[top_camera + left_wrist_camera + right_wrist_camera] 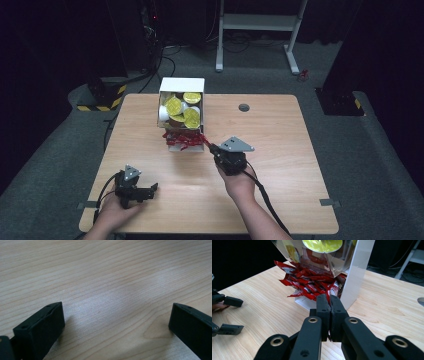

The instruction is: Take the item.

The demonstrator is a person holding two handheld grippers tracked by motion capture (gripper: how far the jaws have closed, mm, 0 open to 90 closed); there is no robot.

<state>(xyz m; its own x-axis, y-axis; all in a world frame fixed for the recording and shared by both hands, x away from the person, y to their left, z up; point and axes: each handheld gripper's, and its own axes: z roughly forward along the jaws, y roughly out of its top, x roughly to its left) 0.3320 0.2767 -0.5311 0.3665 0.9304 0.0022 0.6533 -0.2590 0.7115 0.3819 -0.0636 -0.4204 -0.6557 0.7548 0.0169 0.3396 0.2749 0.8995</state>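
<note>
While right gripper [329, 300] pinches a red packet [331, 291], left gripper [116, 322] spread.

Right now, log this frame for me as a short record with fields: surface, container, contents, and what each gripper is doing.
surface: wooden table
container: white box, open, at the far middle of the table
contents: yellow-lidded cups in the far section, red sachets in the near section
left gripper: jaws wide apart, nothing between them, low over bare wood
right gripper: jaws closed together at the sachets; whether it pinches one cannot be told
</note>
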